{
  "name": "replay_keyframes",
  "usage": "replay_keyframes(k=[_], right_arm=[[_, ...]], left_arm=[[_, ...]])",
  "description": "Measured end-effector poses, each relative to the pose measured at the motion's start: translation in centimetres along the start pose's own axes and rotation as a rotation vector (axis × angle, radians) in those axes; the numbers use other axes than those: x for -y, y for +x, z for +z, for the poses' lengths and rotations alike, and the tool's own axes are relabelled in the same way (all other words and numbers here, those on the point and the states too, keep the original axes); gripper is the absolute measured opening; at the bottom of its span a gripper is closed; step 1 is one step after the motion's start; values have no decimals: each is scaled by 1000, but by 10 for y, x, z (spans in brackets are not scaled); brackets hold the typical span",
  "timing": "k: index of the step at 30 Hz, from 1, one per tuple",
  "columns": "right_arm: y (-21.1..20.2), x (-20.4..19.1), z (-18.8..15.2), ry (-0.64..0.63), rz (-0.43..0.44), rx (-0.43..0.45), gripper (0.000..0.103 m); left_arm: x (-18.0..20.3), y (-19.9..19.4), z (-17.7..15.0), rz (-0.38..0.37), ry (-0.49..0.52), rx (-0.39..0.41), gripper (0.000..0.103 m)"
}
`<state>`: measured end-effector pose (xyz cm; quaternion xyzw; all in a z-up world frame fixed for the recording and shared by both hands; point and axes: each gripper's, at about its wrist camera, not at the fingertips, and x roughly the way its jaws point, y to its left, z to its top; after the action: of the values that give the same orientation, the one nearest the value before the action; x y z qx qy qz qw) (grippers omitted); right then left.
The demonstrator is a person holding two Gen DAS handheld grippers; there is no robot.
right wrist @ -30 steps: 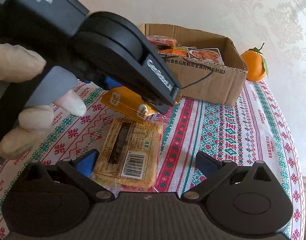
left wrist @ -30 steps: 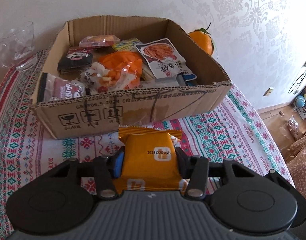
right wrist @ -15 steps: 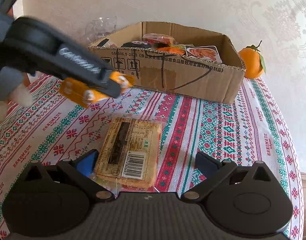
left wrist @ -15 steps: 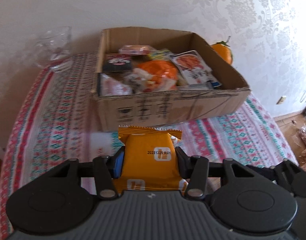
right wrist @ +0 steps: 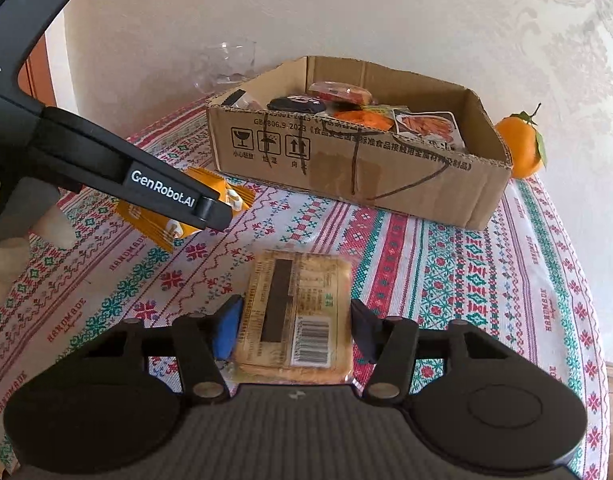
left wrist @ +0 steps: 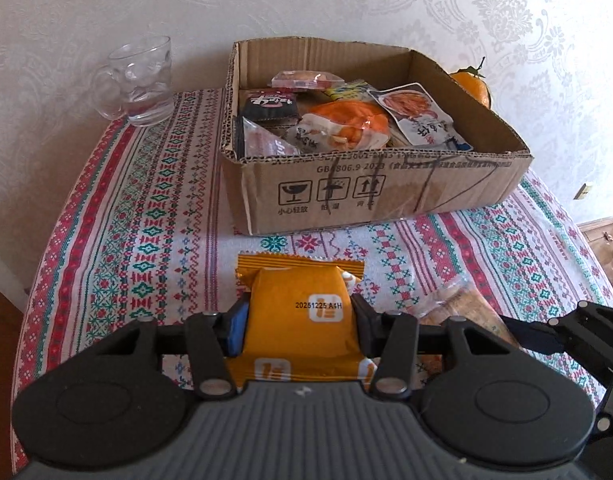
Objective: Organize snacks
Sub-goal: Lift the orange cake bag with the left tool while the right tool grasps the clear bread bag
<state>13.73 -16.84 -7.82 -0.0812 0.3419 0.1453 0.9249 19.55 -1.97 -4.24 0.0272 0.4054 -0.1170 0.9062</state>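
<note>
At 10 o'clock in the left wrist view a clear glass mug [left wrist: 136, 80] with a dimpled wall stands on the counter [left wrist: 118, 216], which wears a woven cloth of red and green bands. The left gripper [left wrist: 298, 320] has its jaws clamped on the orange snack packet [left wrist: 300, 312], a glossy foil pillow with crimped ends, held off the cloth at 6 o'clock. At 12 o'clock sits the cardboard box [left wrist: 386, 196], open-topped, corrugated, already loaded with several crinkly packets. So the step in hand looks like carrying this packet to the box; the next move calls for lifting it over the near wall and letting go above a free spot.

In the right wrist view the right gripper [right wrist: 292, 330] has its jaws narrowed around the clear-wrapped biscuit pack [right wrist: 298, 308], a flat rectangular slab with a barcode label lying on the cloth. The right pad looks just against the wrapper, the left a hair off, so I cannot tell whether the grip is made. It probably needs a firm squeeze before any lift, since thin film slips. At 2 o'clock, beside the box, rests 1 round orange fruit [right wrist: 520, 148] with a leaf.
</note>
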Motion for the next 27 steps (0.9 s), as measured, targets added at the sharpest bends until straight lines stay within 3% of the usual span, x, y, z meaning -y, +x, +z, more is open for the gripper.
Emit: replay_keyframes(k=[27], right_arm=[[-30,10,18,18,7,13,60]], left_arm=[[0,-39,1,-94,100,2,50]])
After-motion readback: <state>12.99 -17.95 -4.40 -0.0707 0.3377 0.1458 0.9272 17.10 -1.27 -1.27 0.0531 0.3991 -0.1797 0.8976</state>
